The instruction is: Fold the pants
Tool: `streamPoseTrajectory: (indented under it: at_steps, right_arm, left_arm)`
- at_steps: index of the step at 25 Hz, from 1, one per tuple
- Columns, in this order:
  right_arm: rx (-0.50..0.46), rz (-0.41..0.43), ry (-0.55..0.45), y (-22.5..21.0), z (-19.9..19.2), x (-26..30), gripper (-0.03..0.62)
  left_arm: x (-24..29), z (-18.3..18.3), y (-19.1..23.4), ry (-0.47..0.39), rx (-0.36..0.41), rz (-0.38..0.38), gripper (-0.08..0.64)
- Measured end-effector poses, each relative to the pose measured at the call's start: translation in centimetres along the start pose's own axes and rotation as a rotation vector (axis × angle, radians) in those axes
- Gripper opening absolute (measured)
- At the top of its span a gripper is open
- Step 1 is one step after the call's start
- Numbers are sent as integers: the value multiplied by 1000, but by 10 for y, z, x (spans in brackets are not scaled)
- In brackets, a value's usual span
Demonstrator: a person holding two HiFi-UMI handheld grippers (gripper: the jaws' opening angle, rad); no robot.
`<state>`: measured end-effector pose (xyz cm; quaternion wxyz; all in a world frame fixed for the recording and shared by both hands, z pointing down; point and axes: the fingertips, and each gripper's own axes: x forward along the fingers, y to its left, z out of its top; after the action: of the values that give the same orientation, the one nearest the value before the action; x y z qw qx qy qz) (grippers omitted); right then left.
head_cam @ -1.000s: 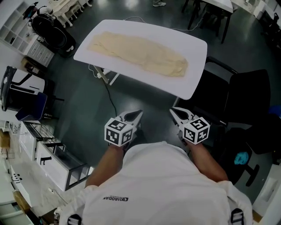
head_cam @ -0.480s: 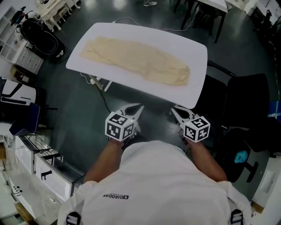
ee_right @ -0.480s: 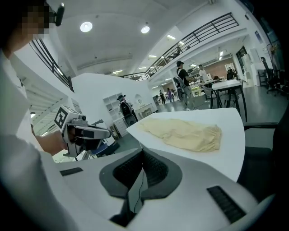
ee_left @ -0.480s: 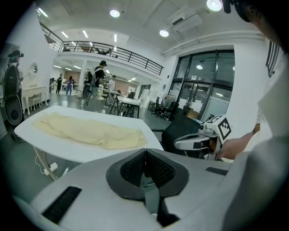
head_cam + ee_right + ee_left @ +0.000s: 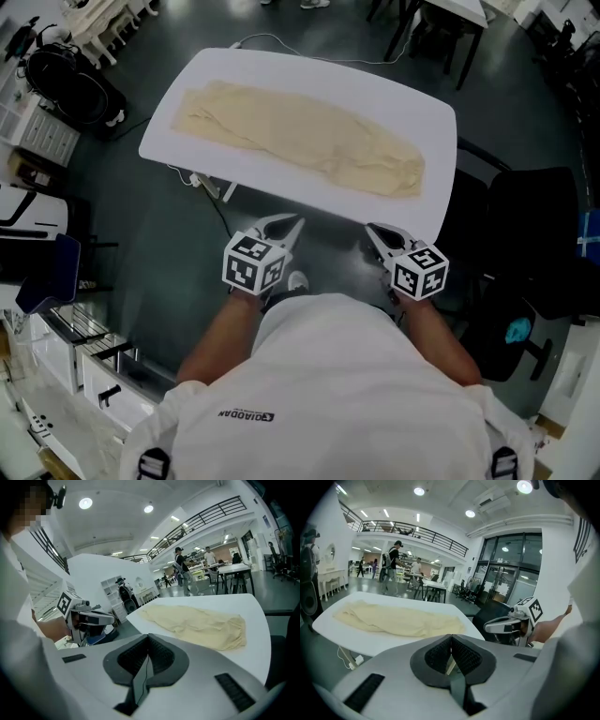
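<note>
Cream-coloured pants point(image 5: 300, 137) lie stretched lengthwise across the white table point(image 5: 234, 80), also seen as pants point(image 5: 398, 620) in the left gripper view and pants point(image 5: 197, 625) in the right gripper view. My left gripper point(image 5: 292, 223) hangs short of the table's near edge, jaws shut and empty. My right gripper point(image 5: 371, 231) is level with it, a little to the right, also shut with nothing in it. In the left gripper view the left gripper point(image 5: 451, 637) has its pads pressed together. The right gripper point(image 5: 149, 637) shows the same.
A black office chair point(image 5: 530, 234) stands right of the table. A cable point(image 5: 225, 211) runs over the dark floor under the table's left end. White shelving point(image 5: 56, 366) lines the left side. People stand far back in the hall point(image 5: 393, 569).
Both grippers have moved forward toward the table's near edge, and the table now sits closer in the head view. Both stay shut.
</note>
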<state>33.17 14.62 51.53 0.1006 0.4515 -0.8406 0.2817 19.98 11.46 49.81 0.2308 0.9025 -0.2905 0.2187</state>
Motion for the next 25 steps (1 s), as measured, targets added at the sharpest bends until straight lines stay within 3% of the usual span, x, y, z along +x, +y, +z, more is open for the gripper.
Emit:
streamPoseTrajectory:
  at_steps: [11, 15, 25]
  right_arm:
    - [48, -141, -21, -1, 13, 46, 18]
    - [57, -192, -23, -8, 17, 49, 18]
    - [115, -421, -6, -101, 15, 33, 18]
  left_arm:
    - [3, 26, 61, 2, 89, -93, 28]
    - [7, 22, 75, 29, 83, -119, 29]
    - [42, 17, 101, 72, 52, -146, 28]
